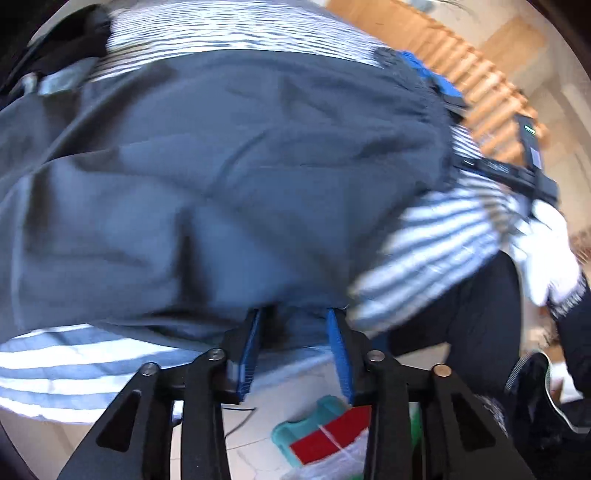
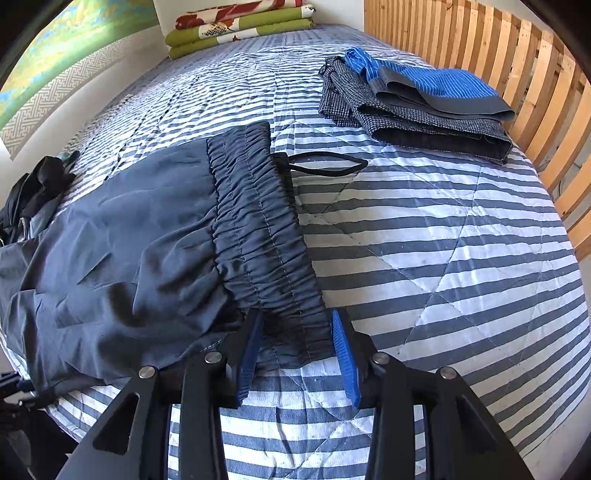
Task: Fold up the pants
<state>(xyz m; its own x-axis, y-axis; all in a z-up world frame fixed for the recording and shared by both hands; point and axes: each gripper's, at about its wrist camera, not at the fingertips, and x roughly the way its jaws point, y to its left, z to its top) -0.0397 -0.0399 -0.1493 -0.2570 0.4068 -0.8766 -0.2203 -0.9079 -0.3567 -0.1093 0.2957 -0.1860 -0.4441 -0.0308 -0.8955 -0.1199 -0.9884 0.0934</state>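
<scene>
Dark grey pants (image 2: 129, 240) lie spread on the striped bed cover (image 2: 443, 258), with the gathered waistband (image 2: 258, 221) toward the right and a black drawstring loop (image 2: 325, 162) past it. My right gripper (image 2: 297, 314) stands open over the near end of the waistband; the cloth lies between its blue pads without being pinched. In the left wrist view, which is blurred, the pants (image 1: 221, 166) fill the frame. My left gripper (image 1: 295, 314) is open at their near edge, with cloth between the tips but not gripped.
A stack of folded clothes (image 2: 417, 107), blue on top, sits at the far right by a wooden slatted rail (image 2: 480, 48). Folded green bedding (image 2: 240, 26) lies at the far end and dark garments (image 2: 37, 184) at the left. A white-gloved hand (image 1: 546, 251) and a teal box (image 1: 325, 432) on the floor show.
</scene>
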